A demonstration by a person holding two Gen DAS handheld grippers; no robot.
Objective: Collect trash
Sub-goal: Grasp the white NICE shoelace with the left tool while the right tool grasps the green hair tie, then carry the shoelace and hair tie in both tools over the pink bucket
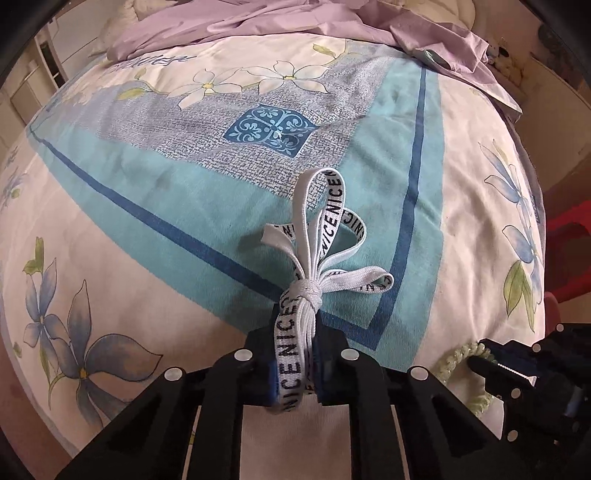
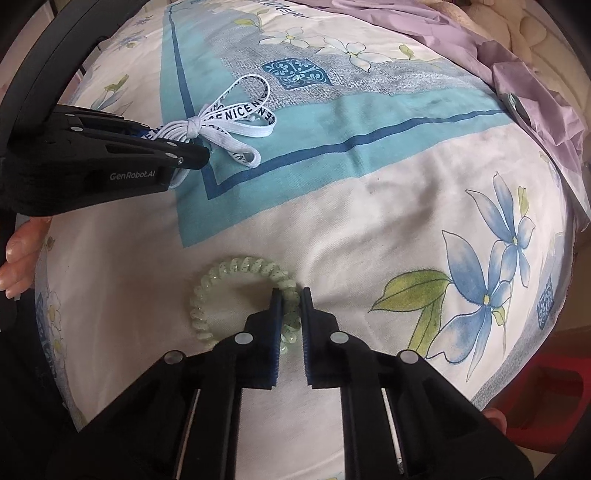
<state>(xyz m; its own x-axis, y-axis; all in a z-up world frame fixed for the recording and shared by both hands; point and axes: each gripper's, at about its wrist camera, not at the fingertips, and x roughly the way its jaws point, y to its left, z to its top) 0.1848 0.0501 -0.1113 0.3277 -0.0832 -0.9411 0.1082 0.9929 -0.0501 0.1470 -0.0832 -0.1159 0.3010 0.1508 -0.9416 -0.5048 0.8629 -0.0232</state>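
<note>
A white lace bundle (image 1: 314, 254) printed "NICE" and tied in a knot lies on the flowered bedsheet (image 1: 147, 192). My left gripper (image 1: 299, 325) is shut on its lower end, below the knot. The bundle also shows in the right wrist view (image 2: 229, 118), with the left gripper (image 2: 199, 155) at the left. A pale green spiral hair tie (image 2: 229, 273) lies on the sheet. My right gripper (image 2: 291, 295) is shut on its right side. In the left wrist view the hair tie (image 1: 454, 354) and the right gripper (image 1: 476, 358) show at the lower right.
A crumpled purple sheet (image 1: 295, 22) lies across the far end of the bed, also in the right wrist view (image 2: 517, 74). Something red (image 1: 569, 254) stands beside the bed at the right. A hand (image 2: 22, 251) shows at the left edge.
</note>
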